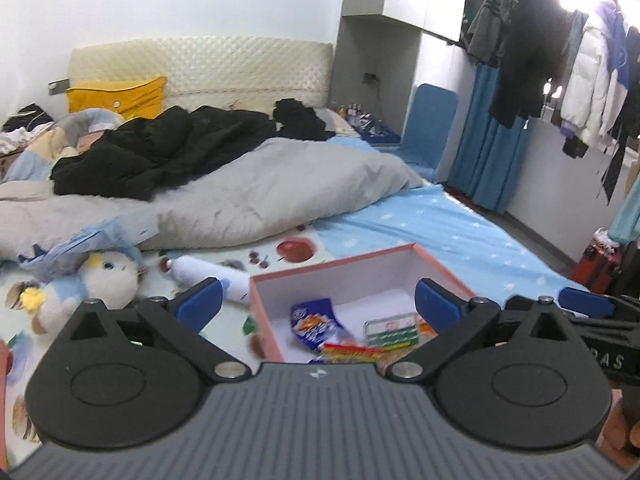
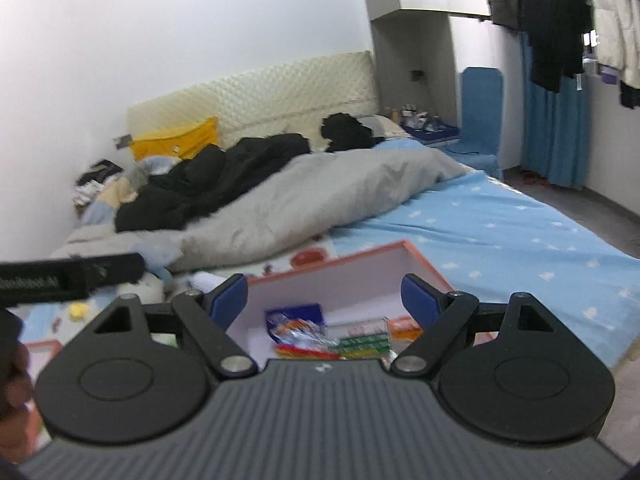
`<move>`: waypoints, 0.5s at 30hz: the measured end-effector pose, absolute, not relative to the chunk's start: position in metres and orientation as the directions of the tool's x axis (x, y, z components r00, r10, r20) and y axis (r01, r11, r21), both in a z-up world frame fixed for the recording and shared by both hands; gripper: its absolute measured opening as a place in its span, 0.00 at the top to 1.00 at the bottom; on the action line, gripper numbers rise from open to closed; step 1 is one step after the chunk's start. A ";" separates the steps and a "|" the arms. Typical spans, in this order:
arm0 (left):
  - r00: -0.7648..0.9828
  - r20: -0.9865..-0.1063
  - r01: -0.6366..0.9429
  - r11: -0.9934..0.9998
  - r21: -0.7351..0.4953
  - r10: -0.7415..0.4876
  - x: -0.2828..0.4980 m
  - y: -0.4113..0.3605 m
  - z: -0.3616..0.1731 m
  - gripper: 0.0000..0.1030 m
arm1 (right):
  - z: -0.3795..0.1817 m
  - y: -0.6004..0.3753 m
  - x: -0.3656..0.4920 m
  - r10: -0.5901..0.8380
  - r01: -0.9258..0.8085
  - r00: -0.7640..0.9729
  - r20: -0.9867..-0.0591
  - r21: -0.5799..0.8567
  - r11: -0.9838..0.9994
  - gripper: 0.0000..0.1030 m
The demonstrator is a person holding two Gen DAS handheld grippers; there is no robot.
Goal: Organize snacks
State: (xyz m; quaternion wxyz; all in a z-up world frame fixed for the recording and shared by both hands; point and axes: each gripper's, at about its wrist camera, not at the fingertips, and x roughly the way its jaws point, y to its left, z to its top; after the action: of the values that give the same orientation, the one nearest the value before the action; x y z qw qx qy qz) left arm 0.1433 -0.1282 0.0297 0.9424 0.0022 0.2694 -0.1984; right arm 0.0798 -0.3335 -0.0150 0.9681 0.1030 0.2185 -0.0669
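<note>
L tongs [image 1: 318, 300] sitting widest-open, nothing between pads; R tongs [image 2: 324, 300] also released, empty. Both hovering above the pink-rimmed box [image 1: 360, 264] on the bed [image 1: 460, 232], box lying just ahead and below, roughly centred for each. Snack packets inside: blue bag [image 1: 316, 324], red-yellow strip [image 1: 352, 352], green-white pack [image 1: 392, 330]. Near box wall getting cut off by tongs' bodies; labels blurring, unreadable. Neither hand looking clearly nearer. White bottle [image 1: 208, 276] lying left of box, long axis slanting toward it, poss. not a snack.
</note>
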 end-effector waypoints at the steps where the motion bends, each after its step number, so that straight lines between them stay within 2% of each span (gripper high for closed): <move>1: 0.773 -0.517 0.374 0.922 -0.098 -0.368 0.141 -0.126 0.026 0.00 | -0.018 -0.331 0.077 -0.084 0.175 0.891 -0.445 0.168 0.970 0.17; 9: 0.772 -0.545 0.360 0.932 -0.050 -0.327 0.111 -0.123 -0.002 0.00 | -0.043 -0.305 0.052 -0.057 0.150 0.859 -0.509 0.145 0.978 0.17; 15: 0.754 -0.585 0.329 0.943 -0.058 -0.299 0.095 -0.120 -0.020 0.00 | -0.049 -0.300 0.044 -0.057 0.159 0.839 -0.541 0.144 0.977 0.17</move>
State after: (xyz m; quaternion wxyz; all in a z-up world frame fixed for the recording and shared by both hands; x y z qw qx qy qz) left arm 0.0945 -0.1202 -0.0197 0.9362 0.0239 0.3080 -0.1676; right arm 0.0444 -0.3005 -0.0495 0.9546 0.0917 0.2777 -0.0564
